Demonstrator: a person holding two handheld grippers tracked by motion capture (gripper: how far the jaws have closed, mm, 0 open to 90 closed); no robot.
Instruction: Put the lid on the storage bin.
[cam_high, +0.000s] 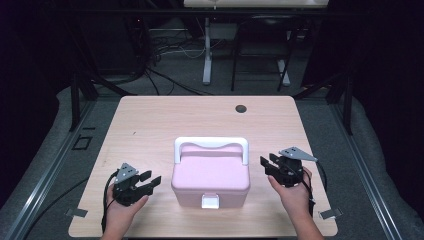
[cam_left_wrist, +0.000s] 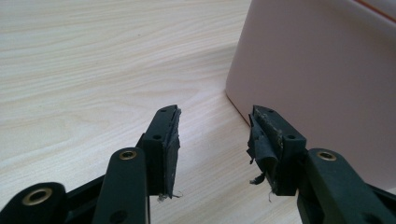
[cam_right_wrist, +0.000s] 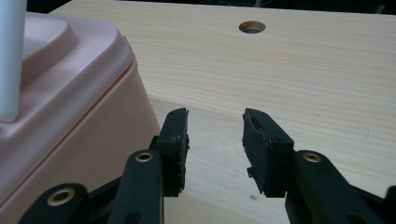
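At the middle of the table (cam_high: 150, 120) sits the pink box (cam_high: 210, 177), lid down, white handle (cam_high: 211, 144) laid back. The left gripper (cam_high: 150, 182) and right gripper (cam_high: 266, 163) flank it, jaws apart, empty. I'd steady one side before working the front latch (cam_high: 210, 201).

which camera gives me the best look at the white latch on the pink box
The high view: the latch sits at the front of the closed box, facing the camera. The left gripper view gives a bare pink side wall. The right gripper view gives the lid edge and a white handle post.
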